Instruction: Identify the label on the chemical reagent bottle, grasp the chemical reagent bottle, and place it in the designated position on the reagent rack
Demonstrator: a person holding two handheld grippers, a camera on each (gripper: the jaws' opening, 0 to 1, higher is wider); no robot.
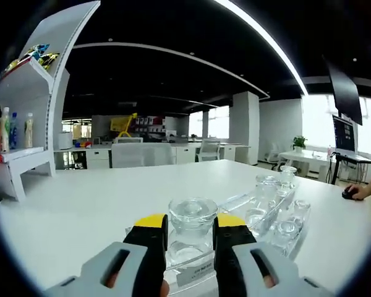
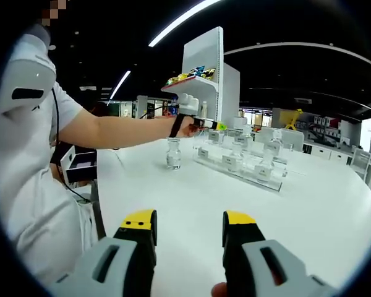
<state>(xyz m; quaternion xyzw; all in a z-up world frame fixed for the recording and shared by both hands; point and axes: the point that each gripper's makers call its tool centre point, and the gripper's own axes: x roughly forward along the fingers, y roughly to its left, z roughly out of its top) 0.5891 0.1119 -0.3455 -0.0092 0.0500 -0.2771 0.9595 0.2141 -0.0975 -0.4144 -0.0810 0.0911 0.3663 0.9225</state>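
Left gripper view: left gripper (image 1: 190,238) low over the white table (image 1: 80,204), jaws either side of a clear glass bottle (image 1: 191,232) with a broad round stopper; the yellow pads look closed against its body, so grasping the bottle as far as I can judge; the bottle sits at the near end of the clear rack (image 1: 278,219), a white label tag just below it; print on the tag too small to read; further bottles (image 1: 269,192) stand along the rack behind; shelf unit (image 1: 31,105) far left with drink bottles, no brand legible.

Right gripper view: right gripper (image 2: 188,238) hangs over bare table near the person, jaws apart, nothing between them; the left gripper (image 2: 201,124) shows far off, at the end of the person's outstretched arm, over the rack's near end; one lone bottle (image 2: 174,153) stands on the table just beside the rack, apart from it; small white labels on the racked bottles, unreadable here.

Risks, as judgement: smooth glass may slip or tilt if the hold is off-centre; the loose-looking stopper could fall; a misread label puts the bottle in the wrong slot; neighbours stand close, so a wide swing could knock them.
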